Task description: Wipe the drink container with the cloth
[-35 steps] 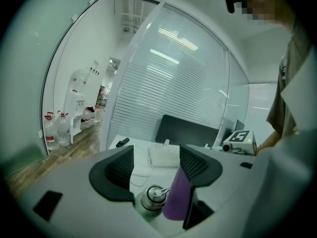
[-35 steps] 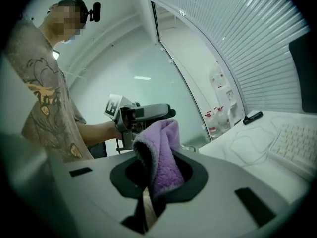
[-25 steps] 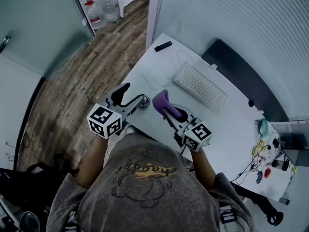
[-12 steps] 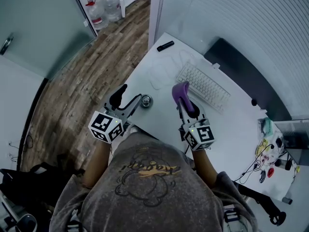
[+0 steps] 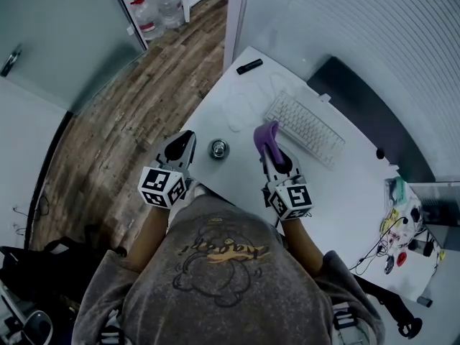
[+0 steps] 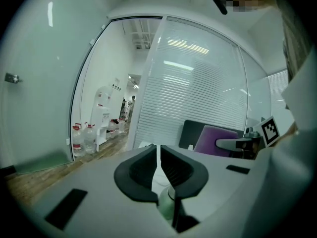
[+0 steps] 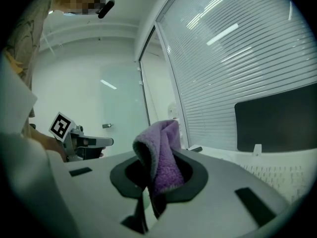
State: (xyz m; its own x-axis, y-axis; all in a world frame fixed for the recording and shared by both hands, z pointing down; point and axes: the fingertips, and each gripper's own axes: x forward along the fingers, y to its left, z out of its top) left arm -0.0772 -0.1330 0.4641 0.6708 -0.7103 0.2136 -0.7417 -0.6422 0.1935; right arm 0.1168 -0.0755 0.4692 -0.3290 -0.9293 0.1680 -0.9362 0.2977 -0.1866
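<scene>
So the small round silvery drink container (image 5: 218, 149) is just sitting upright on the white table (image 5: 338, 185), close to the near edge, right in between the two grippers and touching neither of them. From above you mostly see its shiny round top. The left gripper (image 5: 184, 142) has just snapped its jaws shut on nothing. In its own view (image 6: 158, 157) the black pads are pretty much together, with only a thin sliver of the table showing through the gap. It's hanging off to the left of the container, near the table edge and partly over the wood-plank floor (image 5: 122, 113). The right gripper (image 5: 272, 149) is clamped on the fuzzy purple cloth (image 5: 266, 134). In its own view (image 7: 158, 175) the cloth (image 7: 161, 157) is pinched between the pads, folded over and sticking up above the jaws in a soft hump. That cloth end sits just right of the container, with a clear gap between them. Beyond the cloth there's a flat white keyboard (image 5: 303, 128), and a slim black stick-shaped object (image 5: 249, 66) lies at the far corner of the table. Some clear water jugs with red caps (image 5: 147, 9) stand on the floor way in the back.
</scene>
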